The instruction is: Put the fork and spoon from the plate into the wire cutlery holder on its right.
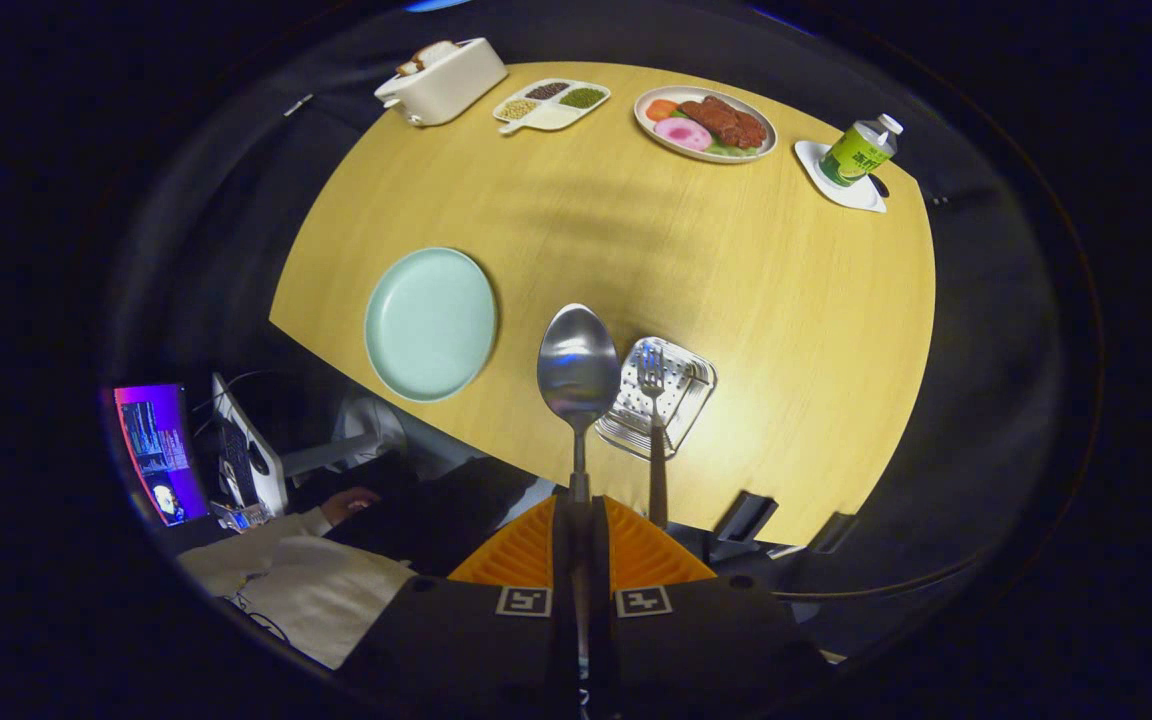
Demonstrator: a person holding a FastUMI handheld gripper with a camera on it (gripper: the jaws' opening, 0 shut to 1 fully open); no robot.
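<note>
My gripper (pixel 578 510) is shut on the handle of a steel spoon (pixel 577 368), whose bowl points ahead of the fingers, high above the wooden table (pixel 716 260). The wire cutlery holder (pixel 676 385) stands just right of the spoon's bowl, near the table's near edge. A fork (pixel 653 410) stands in the holder, tines up, its dark handle reaching down toward my fingers. The pale green plate (pixel 430 322) lies bare to the left of the spoon and holder.
Along the far edge stand a white toaster (pixel 444 80), a divided tray of beans (pixel 551 104), a plate of food (pixel 704 123) and a green bottle (pixel 858 150) on a white coaster. A person's sleeve (pixel 276 560), a laptop and a lit screen are below the table's left edge.
</note>
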